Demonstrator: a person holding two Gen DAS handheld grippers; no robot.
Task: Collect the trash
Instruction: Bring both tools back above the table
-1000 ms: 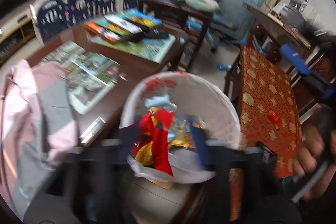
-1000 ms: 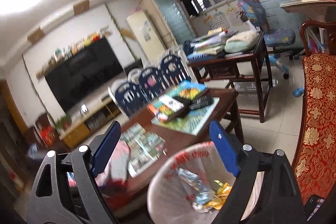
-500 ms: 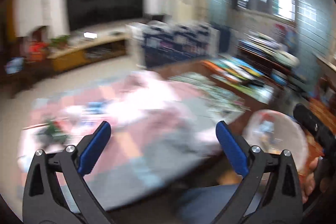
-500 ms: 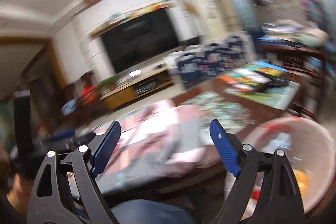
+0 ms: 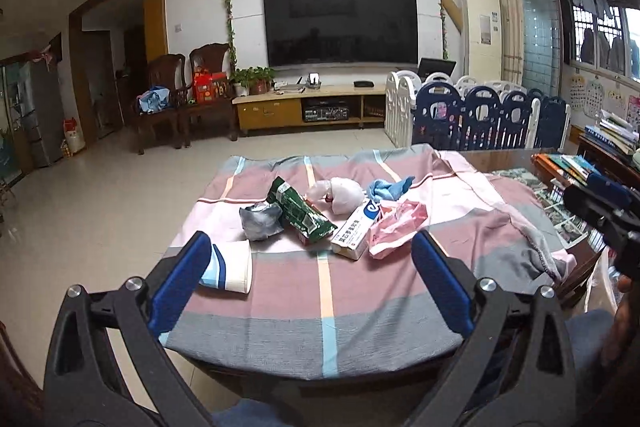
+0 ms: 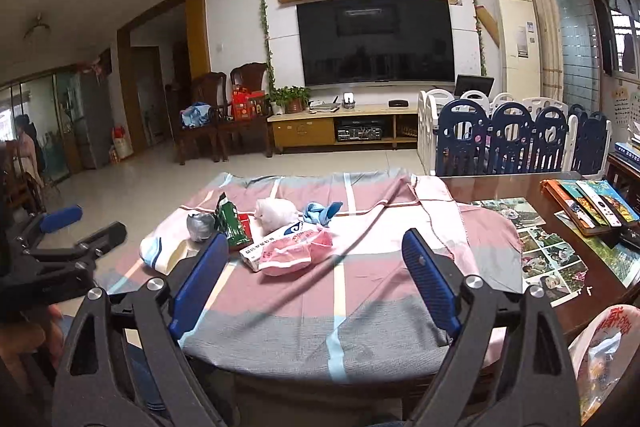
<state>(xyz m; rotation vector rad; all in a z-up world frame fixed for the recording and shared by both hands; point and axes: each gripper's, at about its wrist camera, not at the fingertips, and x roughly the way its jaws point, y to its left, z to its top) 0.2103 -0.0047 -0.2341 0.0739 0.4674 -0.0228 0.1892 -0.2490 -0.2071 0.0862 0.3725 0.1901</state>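
While both sets of fingers stand spread wide with nothing between them, the left gripper [image 5: 312, 259] and the right gripper [image 6: 316, 255] point at the littered table [image 5: 360, 311] from its near edge, neither touching any item. The step in hand appears to be the reach for the next piece of trash. Nearest the left gripper lies a paper cup [image 5: 230, 269] on its side; beyond it sit a crumpled grey wrapper [image 5: 260, 221], a green packet [image 5: 302, 213], a white carton [image 5: 356, 229], a pink plastic bag [image 5: 396, 225], a white bag [image 5: 340, 193] and a blue rag [image 5: 390, 187], clustered and partly touching. The next move likely calls for lowering one gripper over a single item and closing on it. A lined bin [image 6: 600, 339] holding scraps stands low at the right. A checked cloth [image 6: 360, 291] covers this end of the table; photographs [image 6: 548, 255] and books [image 6: 588, 203] occupy the bare wood. Beyond are tiled floor, a wall television [image 6: 376, 43] and a playpen fence [image 6: 516, 139].
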